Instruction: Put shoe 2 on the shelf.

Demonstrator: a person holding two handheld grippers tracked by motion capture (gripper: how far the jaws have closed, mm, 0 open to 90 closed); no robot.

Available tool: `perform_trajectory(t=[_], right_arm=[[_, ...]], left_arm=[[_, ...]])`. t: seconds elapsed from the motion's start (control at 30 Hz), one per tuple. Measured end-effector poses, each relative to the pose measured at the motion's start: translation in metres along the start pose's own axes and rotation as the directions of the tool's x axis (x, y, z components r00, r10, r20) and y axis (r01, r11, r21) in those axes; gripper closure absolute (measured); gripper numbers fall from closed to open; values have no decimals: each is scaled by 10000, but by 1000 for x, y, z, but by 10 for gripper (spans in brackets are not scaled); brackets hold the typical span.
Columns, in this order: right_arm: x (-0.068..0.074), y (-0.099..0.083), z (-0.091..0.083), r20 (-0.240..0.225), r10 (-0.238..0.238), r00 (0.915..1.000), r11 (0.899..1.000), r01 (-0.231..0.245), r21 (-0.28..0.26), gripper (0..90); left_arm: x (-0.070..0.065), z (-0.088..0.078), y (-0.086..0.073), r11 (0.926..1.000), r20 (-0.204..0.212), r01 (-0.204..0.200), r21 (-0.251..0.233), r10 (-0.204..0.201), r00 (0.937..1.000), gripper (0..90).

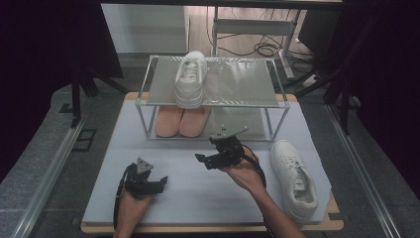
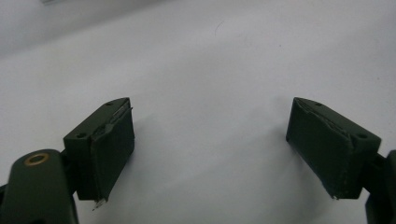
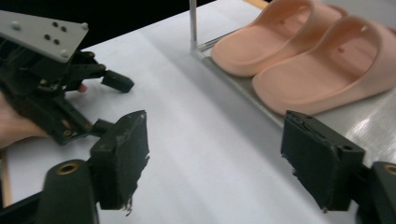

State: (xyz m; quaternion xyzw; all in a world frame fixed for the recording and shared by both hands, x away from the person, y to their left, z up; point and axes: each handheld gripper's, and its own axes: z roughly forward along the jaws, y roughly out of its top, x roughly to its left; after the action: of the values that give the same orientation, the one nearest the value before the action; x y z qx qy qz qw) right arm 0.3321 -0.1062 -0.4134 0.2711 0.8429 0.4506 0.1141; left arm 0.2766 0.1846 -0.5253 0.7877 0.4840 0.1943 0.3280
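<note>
1. Just in front of the two-tier metal-frame shoe rack (image 1: 148,94), the right gripper (image 1: 214,150) hangs over the white counter (image 1: 188,193), its jaws spread with nothing between them.
2. Beyond those jaws, in the right gripper view, the pair of peach foam slide sandals (image 3: 303,56) sits side by side on the rack's lower shelf.
3. Nearer the person than the rack, towards its left end, the left gripper (image 1: 151,184) rests low over the counter, jaws spread and empty.
4. Atop the rack stands one white lace-up sneaker (image 1: 190,79).
5. Right of the rack's front corner, a second white lace-up sneaker (image 1: 294,178) lies on the counter, close by the right hand (image 1: 242,171).
</note>
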Motion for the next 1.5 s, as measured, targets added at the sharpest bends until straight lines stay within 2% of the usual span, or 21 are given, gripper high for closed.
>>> perform_trajectory(t=[0.17, 0.3, 0.47, 0.6, 0.73, 0.9, 1.03, 1.2, 1.3, 1.5], right_arm=[[0, -8, -8, -175, 304, 9994, 9995, -305, -36, 187], [0, -15, -15, 17, -2, 10000, 9998, 1, 202, 161], [-3, -23, -22, 179, -168, 9997, 9976, 156, 678, 151], [-9, -30, -29, 207, 289, 9994, 9955, -306, 892, 153], [-18, -37, -38, 434, 660, 9969, 9904, -707, 1188, 138], [-28, -44, -52, 724, 755, 9945, 9866, -850, 1394, 105], [-34, -50, -62, 1164, 762, 9903, 9824, -946, 1612, 109], [-43, -55, -76, 1773, 820, 9807, 9768, -1144, 1812, 259], [-51, -58, -85, 1795, 1019, 9785, 9742, -1347, 1808, 345], [-66, -65, -104, 2539, 1245, 9592, 9677, -1740, 1826, 506]], left_arm=[[0, 0, 0, 10000, 0, -9, 22, 9, 10000, 154], [0, 0, 0, 10000, 4, -4, 23, 3, 10000, 154], [0, 0, 0, 10000, 3, 7, 13, -7, 10000, 154], [0, 0, 0, 10000, -4, -10, 15, 10, 10000, 154], [0, 0, 0, 10000, -10, -13, 9, 14, 10000, 154], [0, 0, 0, 10000, -13, -22, 5, 22, 10000, 154], [0, 0, 0, 10000, -15, -21, 3, 21, 10000, 154], [0, 0, 0, 10000, -20, -17, -3, 17, 10000, 154], [0, 0, 0, 10000, -13, -16, -1, 16, 10000, 154], [0, 0, 0, 10000, 4, -21, 19, 21, 10000, 154]])
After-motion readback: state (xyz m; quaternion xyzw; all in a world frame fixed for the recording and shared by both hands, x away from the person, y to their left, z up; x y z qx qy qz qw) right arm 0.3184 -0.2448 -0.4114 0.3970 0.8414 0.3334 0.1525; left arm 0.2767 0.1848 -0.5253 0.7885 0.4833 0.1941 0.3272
